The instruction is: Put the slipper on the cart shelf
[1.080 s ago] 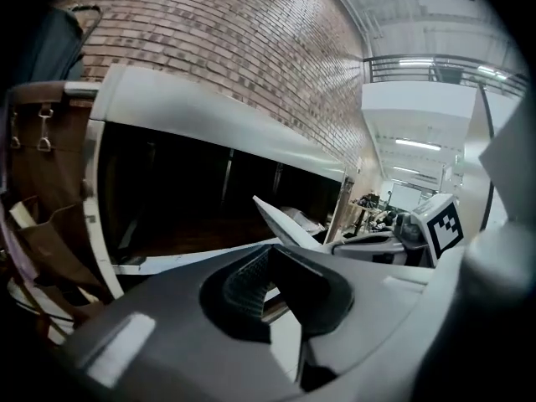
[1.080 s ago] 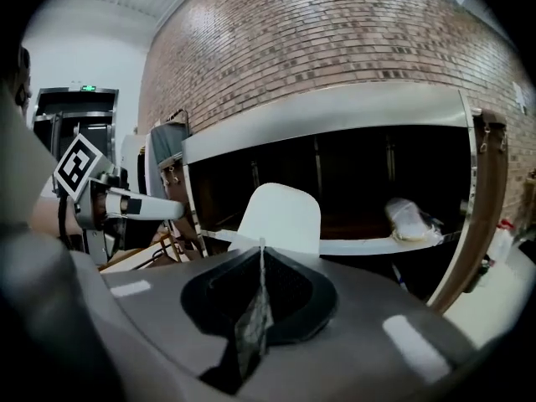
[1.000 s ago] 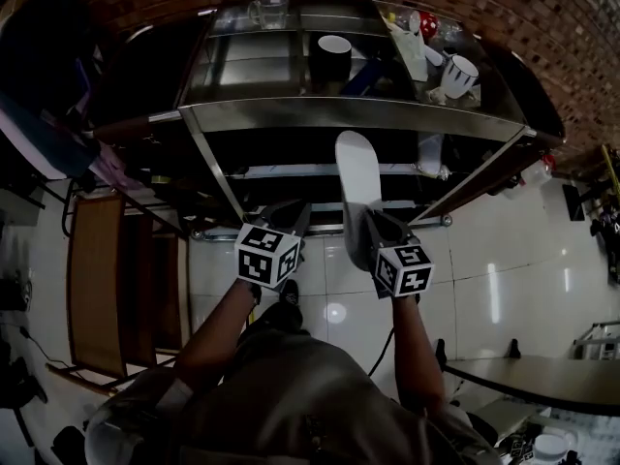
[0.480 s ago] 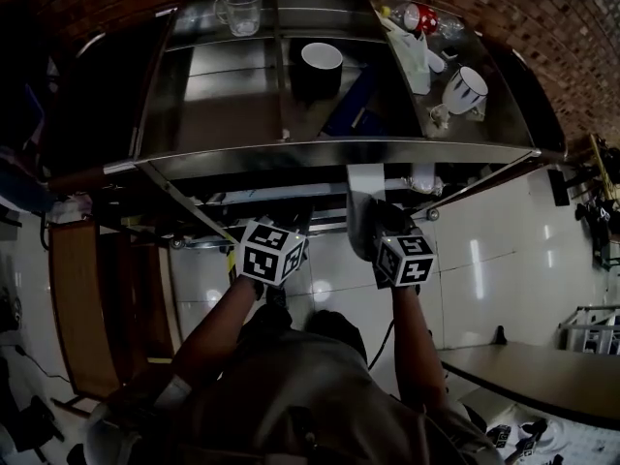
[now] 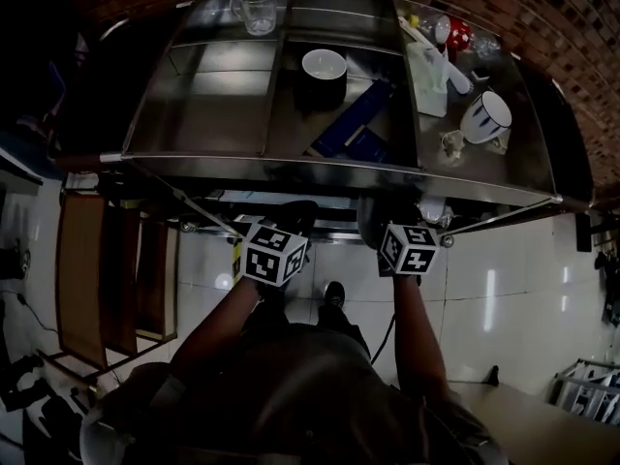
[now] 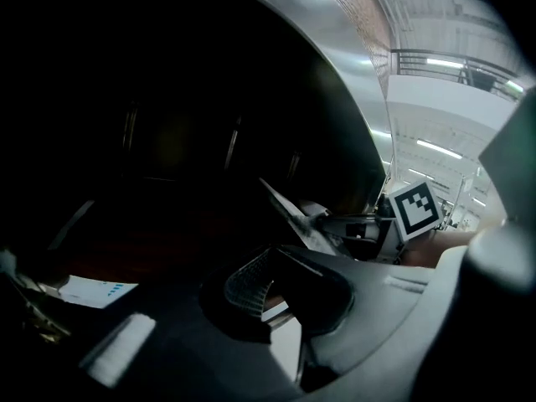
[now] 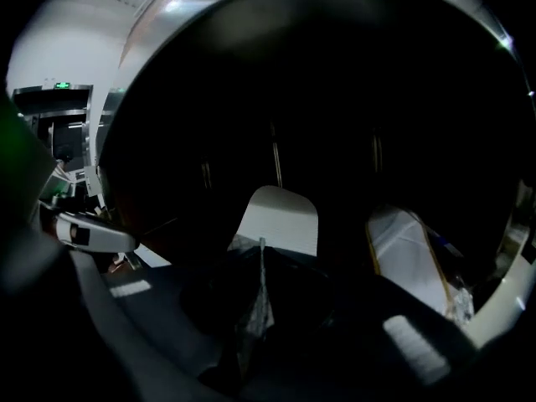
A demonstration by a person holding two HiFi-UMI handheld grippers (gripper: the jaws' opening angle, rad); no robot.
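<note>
Slipper (image 7: 280, 219) only in right gripper view

Dark clothing (image 5: 291, 386), black-and-white marker cubes (image 5: 274, 253)

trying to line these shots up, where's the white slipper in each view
Head view: not visible, hidden under the cart's top shelf.
Left gripper view: slipper probably the pale wedge at centre, left of the marker cube.
Right gripper view: centre, its end pinched in the right tool.
Shared landmark: the top shelf's shiny steel edge.
</note>
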